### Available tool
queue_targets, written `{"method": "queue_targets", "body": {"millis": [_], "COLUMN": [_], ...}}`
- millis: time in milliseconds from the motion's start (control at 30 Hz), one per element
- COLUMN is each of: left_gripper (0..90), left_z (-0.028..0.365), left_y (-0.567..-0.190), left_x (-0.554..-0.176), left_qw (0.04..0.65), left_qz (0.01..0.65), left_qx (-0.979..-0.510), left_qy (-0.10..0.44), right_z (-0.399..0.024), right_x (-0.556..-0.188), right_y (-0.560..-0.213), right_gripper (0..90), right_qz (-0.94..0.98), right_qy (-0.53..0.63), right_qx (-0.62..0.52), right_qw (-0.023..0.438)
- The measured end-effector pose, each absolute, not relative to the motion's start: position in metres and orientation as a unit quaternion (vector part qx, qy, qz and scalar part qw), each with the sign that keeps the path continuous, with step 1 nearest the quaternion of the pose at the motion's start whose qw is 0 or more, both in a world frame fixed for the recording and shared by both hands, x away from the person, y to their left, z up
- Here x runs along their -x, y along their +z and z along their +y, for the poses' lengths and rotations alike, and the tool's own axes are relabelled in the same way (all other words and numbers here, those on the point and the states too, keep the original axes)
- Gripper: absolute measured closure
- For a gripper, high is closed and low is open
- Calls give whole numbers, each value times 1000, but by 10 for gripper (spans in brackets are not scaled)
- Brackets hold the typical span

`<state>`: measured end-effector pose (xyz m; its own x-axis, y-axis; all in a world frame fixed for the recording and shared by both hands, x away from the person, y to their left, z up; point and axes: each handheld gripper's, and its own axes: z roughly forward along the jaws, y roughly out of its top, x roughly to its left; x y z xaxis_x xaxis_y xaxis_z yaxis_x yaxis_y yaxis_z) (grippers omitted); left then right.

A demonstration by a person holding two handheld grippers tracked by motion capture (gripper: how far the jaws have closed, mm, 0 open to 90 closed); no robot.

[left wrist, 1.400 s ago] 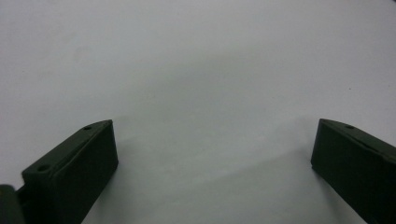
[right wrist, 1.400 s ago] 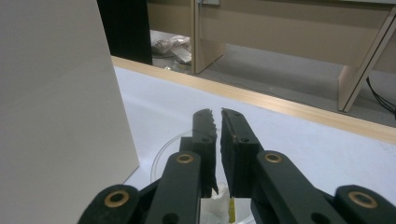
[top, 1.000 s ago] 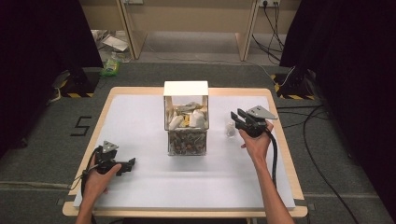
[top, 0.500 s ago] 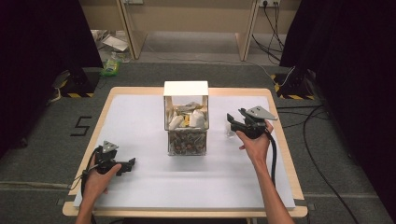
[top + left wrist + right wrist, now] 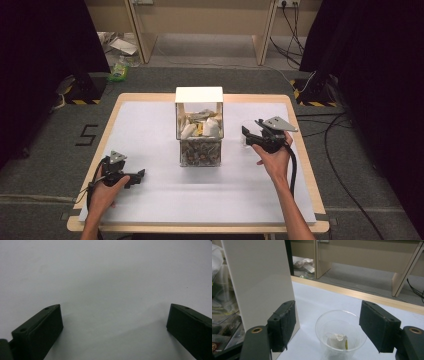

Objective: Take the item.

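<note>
Clear cup point(image 5: 340, 333) beside the box point(image 5: 199, 127) holds 1 white packet point(image 5: 336, 340).

Clear box point(image 5: 227, 302) cut off by left edge of right gripper view; contents there too blurred to identify. Clear cup point(image 5: 340, 333) between the jaws: bottom clipped by frame edge. Crumpled white item point(image 5: 336, 340) inside it, identity unclear. In high view, right gripper point(image 5: 247, 135) hides the cup.
</note>
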<state>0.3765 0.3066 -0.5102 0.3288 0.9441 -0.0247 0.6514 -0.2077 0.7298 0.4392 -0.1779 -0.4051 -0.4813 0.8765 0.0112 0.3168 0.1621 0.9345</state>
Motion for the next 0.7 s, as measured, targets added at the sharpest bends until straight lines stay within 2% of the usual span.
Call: {"method": "queue_targets", "body": {"millis": [700], "left_gripper": [0], "left_z": [307], "left_y": [-510], "left_x": [-376], "left_qw": [331], "left_qz": [535], "left_qx": [-745], "left_qy": [221], "right_z": [-178], "right_x": [-418], "right_y": [-414], "right_gripper": [293], "right_qz": [719], "right_qy": [490], "right_qx": [-417], "right_qw": [261]}}
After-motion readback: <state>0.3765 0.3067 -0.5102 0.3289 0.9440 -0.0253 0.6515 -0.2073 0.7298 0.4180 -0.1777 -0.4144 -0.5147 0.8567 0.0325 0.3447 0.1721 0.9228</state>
